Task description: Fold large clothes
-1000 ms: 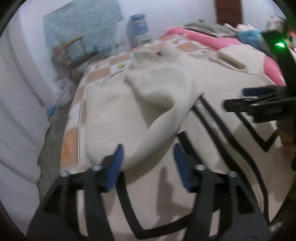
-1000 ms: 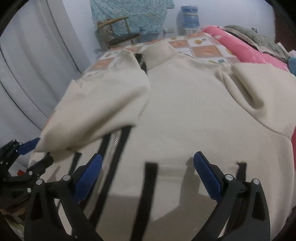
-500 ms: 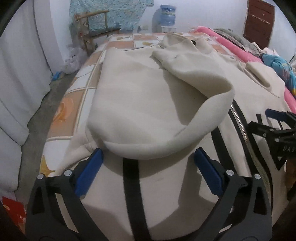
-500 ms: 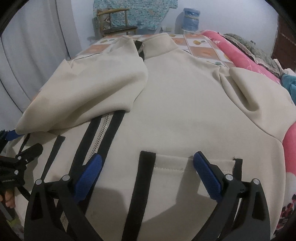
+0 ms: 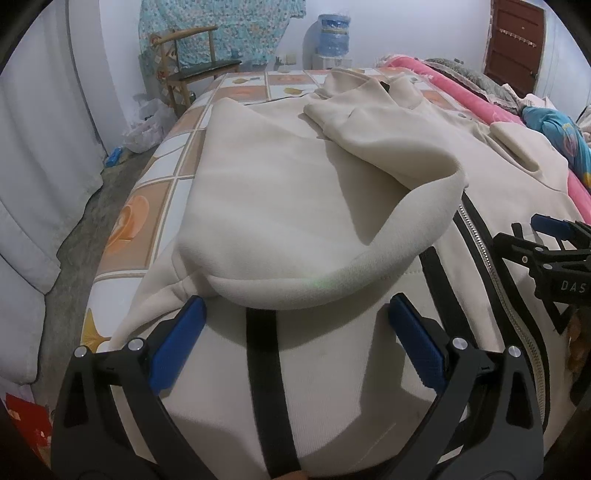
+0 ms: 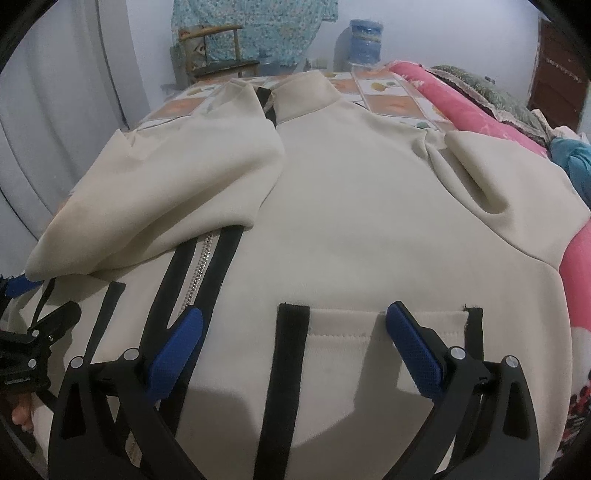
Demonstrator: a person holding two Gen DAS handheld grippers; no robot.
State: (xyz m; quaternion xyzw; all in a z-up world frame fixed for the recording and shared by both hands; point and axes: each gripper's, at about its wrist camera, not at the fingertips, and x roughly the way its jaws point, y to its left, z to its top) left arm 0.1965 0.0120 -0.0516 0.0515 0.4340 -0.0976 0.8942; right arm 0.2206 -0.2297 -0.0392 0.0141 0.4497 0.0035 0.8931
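A large cream zip jacket (image 5: 280,192) (image 6: 369,221) with black stripes lies front-up on the bed. Its left sleeve (image 5: 351,273) is folded across the body, the cuff end resting just beyond my left gripper (image 5: 295,321). That gripper is open, wide, nothing between its blue pads. My right gripper (image 6: 295,328) hovers open over the jacket's pocket (image 6: 369,332), beside the silver zipper (image 6: 201,262). The right sleeve (image 6: 517,192) lies bunched toward the pink blanket. Each gripper shows at the other view's edge.
The bed has a tiled-pattern sheet (image 5: 155,199) and a pink blanket (image 6: 480,122) on the right. A wooden chair (image 5: 192,70), a water bottle (image 5: 334,35) and a patterned cloth stand at the far wall. White curtains (image 5: 33,147) hang left; a door (image 5: 513,40) is far right.
The left gripper let go of the sleeve, its jaws spreading wide, and the sleeve now lies flat across the jacket. The right gripper shifted slightly, now over the pocket.
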